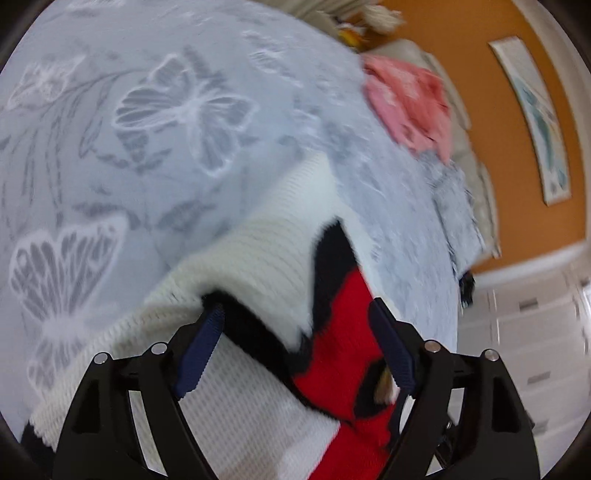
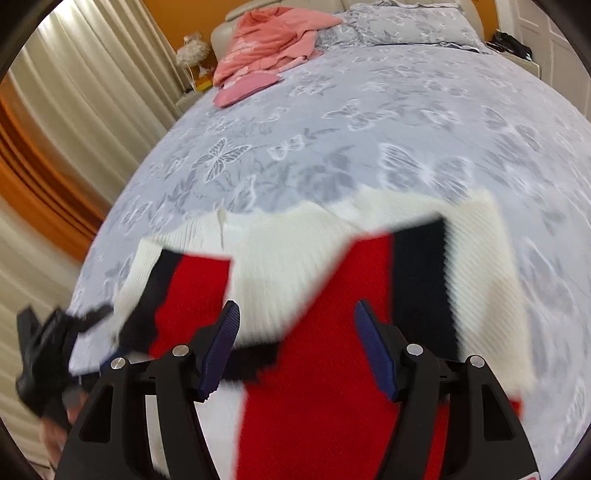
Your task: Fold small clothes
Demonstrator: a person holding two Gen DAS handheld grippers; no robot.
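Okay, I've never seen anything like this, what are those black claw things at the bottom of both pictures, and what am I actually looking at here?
Those are handheld grippers; a person holds one in each hand, and a wide-angle camera on each looks out along its two blue-padded fingers. One picture is from the left gripper, the other from the right gripper. Both have their jaws open, gripping nothing. Below them a white, red and black knitted sweater lies on a bed with a grey butterfly-print cover. Pink clothing is piled at the far end, near the pillow.
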